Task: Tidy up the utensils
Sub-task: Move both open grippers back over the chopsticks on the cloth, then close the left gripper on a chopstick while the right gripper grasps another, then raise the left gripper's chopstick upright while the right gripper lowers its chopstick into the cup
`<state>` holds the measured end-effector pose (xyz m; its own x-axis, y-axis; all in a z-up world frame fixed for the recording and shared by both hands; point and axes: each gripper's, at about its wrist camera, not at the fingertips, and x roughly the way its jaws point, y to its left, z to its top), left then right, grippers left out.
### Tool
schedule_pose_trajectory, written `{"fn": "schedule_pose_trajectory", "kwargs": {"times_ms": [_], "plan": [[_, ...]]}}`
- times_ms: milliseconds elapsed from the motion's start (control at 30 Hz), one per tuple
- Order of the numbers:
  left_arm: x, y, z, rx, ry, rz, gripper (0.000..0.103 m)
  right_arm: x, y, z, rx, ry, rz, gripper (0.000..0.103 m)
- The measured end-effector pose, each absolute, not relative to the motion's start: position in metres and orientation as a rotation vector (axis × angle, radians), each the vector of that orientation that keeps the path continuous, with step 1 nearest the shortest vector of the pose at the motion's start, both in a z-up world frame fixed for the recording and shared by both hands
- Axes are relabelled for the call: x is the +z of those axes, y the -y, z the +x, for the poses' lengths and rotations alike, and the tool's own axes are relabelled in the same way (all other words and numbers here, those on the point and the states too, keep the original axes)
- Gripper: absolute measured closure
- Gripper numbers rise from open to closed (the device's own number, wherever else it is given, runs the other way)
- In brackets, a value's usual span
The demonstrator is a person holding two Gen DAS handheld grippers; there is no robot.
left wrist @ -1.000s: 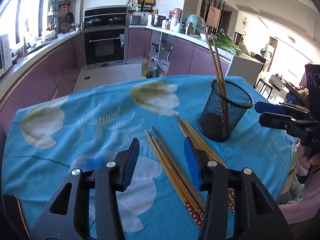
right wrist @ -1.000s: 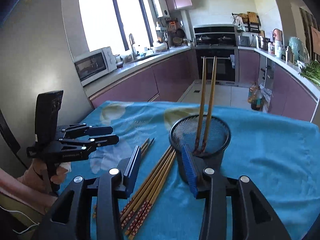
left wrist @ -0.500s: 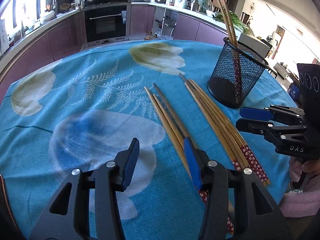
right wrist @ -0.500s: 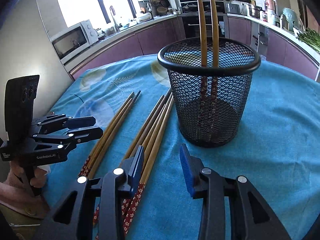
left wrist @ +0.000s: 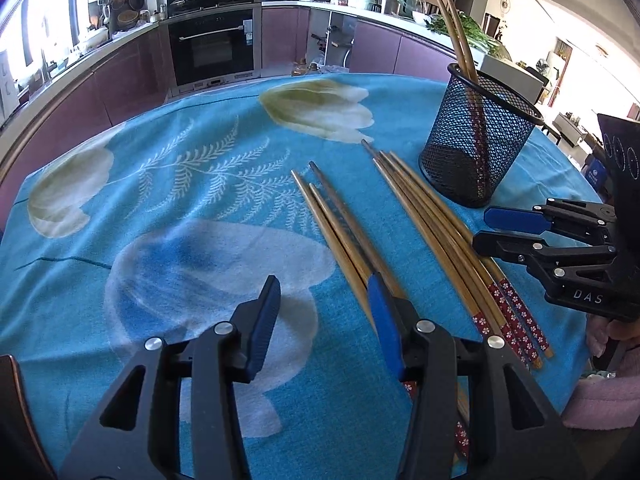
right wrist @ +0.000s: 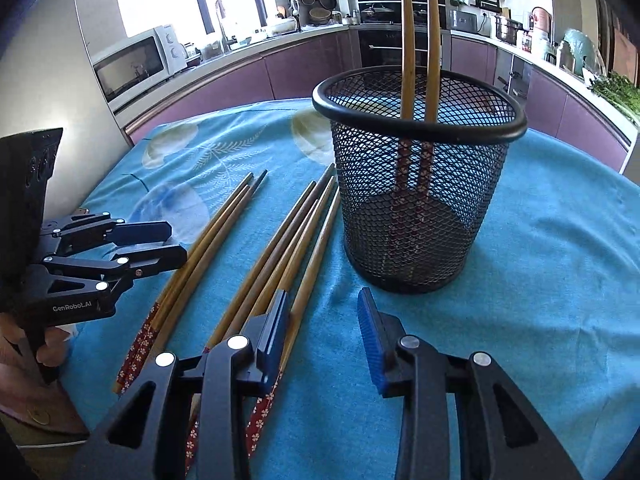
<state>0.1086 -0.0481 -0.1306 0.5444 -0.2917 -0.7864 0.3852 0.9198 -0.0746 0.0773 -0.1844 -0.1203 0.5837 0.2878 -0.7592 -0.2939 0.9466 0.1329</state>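
Loose bamboo chopsticks lie in two bunches on the blue flowered tablecloth [left wrist: 192,168]: a bunch of three [left wrist: 336,224] [right wrist: 208,240] and a bunch of several [left wrist: 432,232] [right wrist: 288,248], red-patterned ends toward me. A black mesh basket [left wrist: 476,152] [right wrist: 416,184] stands upright behind them with two chopsticks [right wrist: 416,40] in it. My left gripper [left wrist: 324,320] [right wrist: 176,243] is open low over the cloth, its right finger above the bunch of three. My right gripper [right wrist: 323,330] [left wrist: 484,228] is open in front of the basket. Its left finger is over the larger bunch, and only cloth shows in the rest of the gap.
The round table's edge curves close behind the basket. Purple kitchen cabinets, an oven [left wrist: 212,48] and a microwave [right wrist: 136,64] lie beyond. A person's hand and pink sleeve [left wrist: 600,396] hold the right gripper at the table's right side.
Both grippers have sunk toward the table and tipped downward, so chopsticks and basket look nearer. The right jaws have narrowed a little. The left jaws kept their width.
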Motion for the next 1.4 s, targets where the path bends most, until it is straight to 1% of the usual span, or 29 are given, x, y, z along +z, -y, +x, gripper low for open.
{"fn": "schedule_pose_trajectory", "kwargs": {"times_ms": [133, 300, 333, 367, 500, 533, 633, 700, 867, 1133, 1400], "plan": [[-0.132, 0.05, 0.112, -0.393, -0.912, 0.117, 0.056, -0.122, 0.179, 0.079, 0.325, -0.881, -0.035, 0.069], [-0.134, 0.049, 0.115, -0.396, -0.92, 0.123, 0.063, -0.123, 0.178, 0.081, 0.317, -0.878, -0.044, 0.07], [-0.134, 0.051, 0.115, -0.399, -0.922, 0.13, 0.068, -0.123, 0.178, 0.082, 0.314, -0.877, -0.044, 0.071], [-0.135, 0.052, 0.115, -0.397, -0.927, 0.141, 0.074, -0.123, 0.178, 0.083, 0.311, -0.876, -0.044, 0.073], [-0.137, 0.057, 0.117, -0.377, -0.924, 0.169, 0.077, -0.123, 0.178, 0.085, 0.306, -0.88, -0.038, 0.077], [-0.137, 0.056, 0.119, -0.376, -0.924, 0.159, 0.08, -0.123, 0.178, 0.085, 0.307, -0.881, -0.037, 0.079], [-0.137, 0.053, 0.121, -0.371, -0.926, 0.128, 0.088, -0.123, 0.177, 0.086, 0.312, -0.883, -0.028, 0.088], [-0.137, 0.053, 0.121, -0.368, -0.924, 0.12, 0.089, -0.123, 0.177, 0.086, 0.322, -0.885, -0.019, 0.093], [-0.137, 0.051, 0.119, -0.359, -0.925, 0.094, 0.095, -0.123, 0.179, 0.087, 0.324, -0.883, 0.025, 0.096], [-0.13, 0.043, 0.114, -0.359, -0.912, 0.051, 0.095, -0.114, 0.183, 0.08, 0.352, -0.858, 0.063, 0.097], [-0.098, 0.035, 0.103, -0.43, -0.843, 0.002, 0.095, -0.092, 0.186, 0.069, 0.411, -0.787, 0.085, 0.097]]}}
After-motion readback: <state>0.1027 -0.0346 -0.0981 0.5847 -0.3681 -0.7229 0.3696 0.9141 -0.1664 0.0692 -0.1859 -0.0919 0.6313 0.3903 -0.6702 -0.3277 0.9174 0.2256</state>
